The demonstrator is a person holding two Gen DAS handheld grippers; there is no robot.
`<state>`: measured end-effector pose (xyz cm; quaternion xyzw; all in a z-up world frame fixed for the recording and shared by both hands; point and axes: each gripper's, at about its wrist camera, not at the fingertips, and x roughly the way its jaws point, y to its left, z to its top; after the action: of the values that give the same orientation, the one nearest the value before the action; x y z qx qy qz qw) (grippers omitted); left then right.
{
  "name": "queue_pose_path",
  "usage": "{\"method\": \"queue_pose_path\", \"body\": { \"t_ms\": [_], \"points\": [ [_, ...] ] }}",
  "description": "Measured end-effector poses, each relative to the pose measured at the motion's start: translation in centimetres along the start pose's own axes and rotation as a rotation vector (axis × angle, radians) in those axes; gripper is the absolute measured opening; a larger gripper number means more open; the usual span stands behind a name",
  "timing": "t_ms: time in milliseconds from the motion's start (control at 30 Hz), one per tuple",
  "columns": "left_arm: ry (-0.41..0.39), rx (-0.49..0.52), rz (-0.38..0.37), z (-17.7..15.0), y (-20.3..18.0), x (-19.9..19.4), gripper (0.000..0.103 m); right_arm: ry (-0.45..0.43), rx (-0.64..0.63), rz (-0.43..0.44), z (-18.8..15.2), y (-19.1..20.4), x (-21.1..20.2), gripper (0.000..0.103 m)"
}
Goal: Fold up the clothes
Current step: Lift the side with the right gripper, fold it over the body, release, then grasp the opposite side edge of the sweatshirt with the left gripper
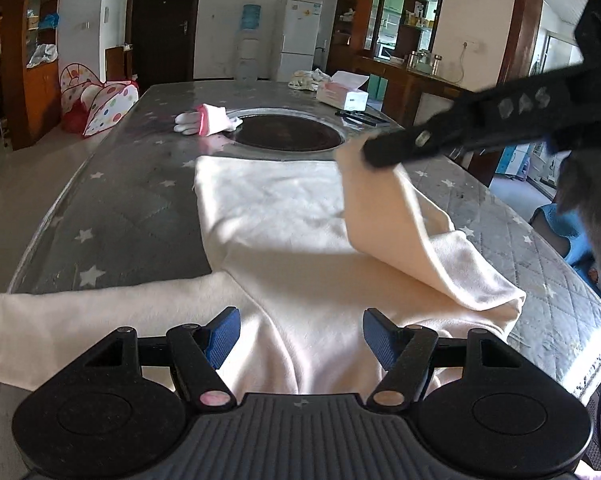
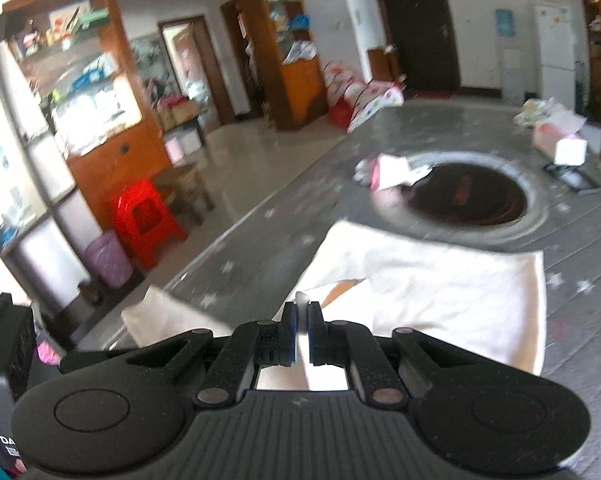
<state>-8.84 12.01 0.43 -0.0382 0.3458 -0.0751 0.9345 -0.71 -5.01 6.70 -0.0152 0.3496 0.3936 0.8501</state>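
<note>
Garment (image 1: 284, 216) lies flat on worktop (image 1: 120, 200); right tool (image 1: 374, 156) clamps its sleeve (image 1: 412, 232), lifted for folding inward; left tool (image 1: 300, 332) spread, empty.

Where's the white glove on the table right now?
In the left wrist view, the white glove lies far-left on the table, at the round hole's left rim, beyond the cream garment.

Matte black handheld tongs, blue-padded

Left tongs (image 1: 300, 336) and right tongs (image 2: 302, 312) share ribbed grey-black bodies, round side discs, linkage arms with pale pivot caps, and textured blue finger pads (image 1: 224, 332); a grey fuzzy sleeve (image 1: 596, 200) shows.
</note>
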Motion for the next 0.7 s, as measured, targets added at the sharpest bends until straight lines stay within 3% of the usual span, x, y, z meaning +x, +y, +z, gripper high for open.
{"method": "queue_pose_path", "body": {
  "t_ms": [200,367,500,700],
  "points": [
    [0.005,-0.005,-0.001,-0.4,0.2,0.0,0.071,0.066,-0.017,0.039,-1.4,1.1,1.3,0.010],
    [0.012,-0.007,0.002,-0.4,0.3,0.3,0.071,0.069,-0.023,0.044,-1.5,0.4,0.4,0.012],
    [0.011,-0.006,0.001,-0.1,0.3,0.5,0.071,0.053,-0.030,0.011,-1.2,-1.1,-1.0,0.012],
    [0.003,-0.005,-0.010,0.6,0.1,1.0,0.068,0.078,-0.030,-0.110,-1.9,-5.3,-3.1,0.012]
  ]
}}
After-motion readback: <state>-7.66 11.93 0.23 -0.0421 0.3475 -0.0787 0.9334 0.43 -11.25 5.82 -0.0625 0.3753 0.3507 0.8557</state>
